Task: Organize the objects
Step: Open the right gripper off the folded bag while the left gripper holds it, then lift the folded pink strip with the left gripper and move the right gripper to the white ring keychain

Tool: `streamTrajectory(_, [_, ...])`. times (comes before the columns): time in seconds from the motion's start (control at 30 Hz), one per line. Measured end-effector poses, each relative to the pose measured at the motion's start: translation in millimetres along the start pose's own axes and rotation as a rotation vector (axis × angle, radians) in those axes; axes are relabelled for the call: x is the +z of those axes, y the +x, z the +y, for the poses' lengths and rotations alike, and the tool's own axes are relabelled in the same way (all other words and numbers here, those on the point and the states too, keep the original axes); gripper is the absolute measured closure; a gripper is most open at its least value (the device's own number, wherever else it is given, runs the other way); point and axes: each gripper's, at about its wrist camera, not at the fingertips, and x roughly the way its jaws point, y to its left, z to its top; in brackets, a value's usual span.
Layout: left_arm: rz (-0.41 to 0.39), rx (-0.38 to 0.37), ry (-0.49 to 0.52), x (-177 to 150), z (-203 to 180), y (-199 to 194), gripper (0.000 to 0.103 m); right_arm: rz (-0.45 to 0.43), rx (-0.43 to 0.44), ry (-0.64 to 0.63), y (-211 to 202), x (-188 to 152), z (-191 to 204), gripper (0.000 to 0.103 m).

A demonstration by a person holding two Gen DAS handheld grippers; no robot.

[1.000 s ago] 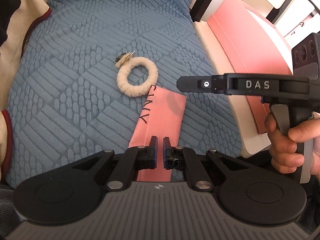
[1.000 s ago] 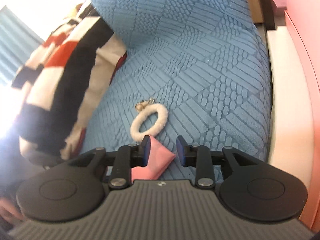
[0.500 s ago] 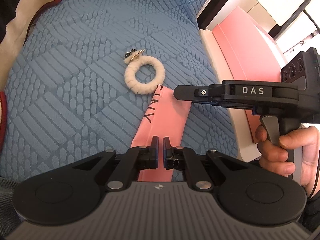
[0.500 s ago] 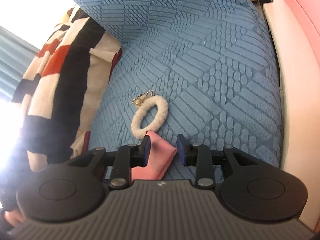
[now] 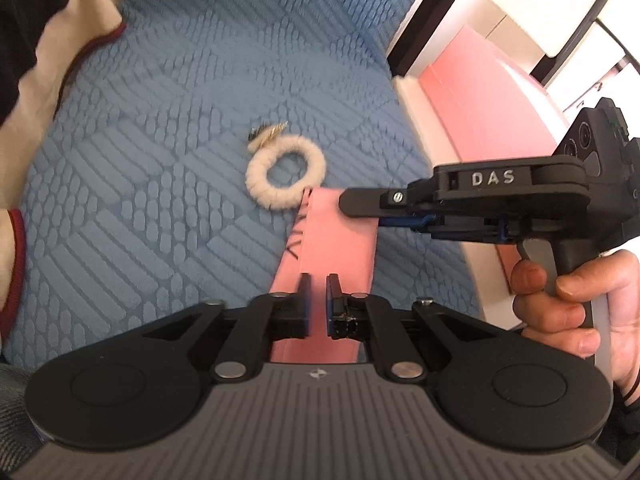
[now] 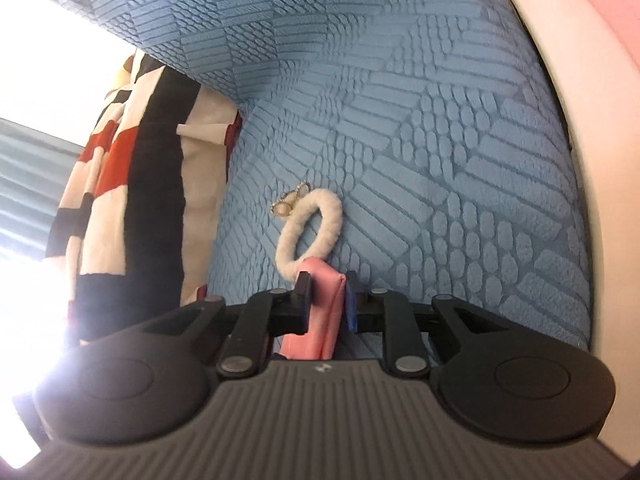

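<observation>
left gripper (image 5: pixel 318 300) seen from behind: a grey ribbed housing, 2 round black discs at its sides, black linkage arms with silver rivets, and 2 short black fingers (image 5: pixel 305 294). right gripper (image 6: pixel 326 294) has the same grey ribbed housing, black discs and riveted arms; 1 of its fingers carries a blue pad. from the side, in the left wrist view, the right gripper (image 5: pixel 362 205) is a long black bar with raised white letters "das", a silver screw near its tip, blue parts beneath, a grey trigger and a pistol handle. a black camera block with round lenses sits behind. the person's hand (image 5: pixel 576 304) wraps the handle, a thin black cord at the wrist.
</observation>
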Motion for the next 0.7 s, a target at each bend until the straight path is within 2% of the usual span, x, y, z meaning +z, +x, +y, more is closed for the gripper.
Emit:
streamTrajectory(0.13, [-0.059, 0.003, 0.027, 2, -7, -12, 0.094, -0.018, -0.029, -0.034, -5, 1, 9, 0.085])
streamTrajectory(0.2, [-0.082, 0.005, 0.044, 3, -11, -18, 0.087, -0.023, -0.038, -0.042, -7, 1, 12, 0.085])
streamTrajectory(0.27, [-0.097, -0.011, 0.060, 2, -18, -22, 0.072, -0.023, -0.045, -0.048, -8, 1, 15, 0.085])
streamTrajectory(0.47, [-0.103, 0.028, 0.126, -1, -38, -19, 0.056, -0.018, -0.069, -0.064, -10, 1, 20, 0.085])
streamTrajectory(0.57, [-0.099, 0.061, 0.154, -4, -47, -14, 0.051, -0.019, -0.076, -0.056, -11, 0, 21, 0.085])
streamTrajectory(0.7, [-0.094, 0.109, 0.210, -9, -59, -7, 0.050, -0.027, -0.080, -0.007, -16, -2, 17, 0.085])
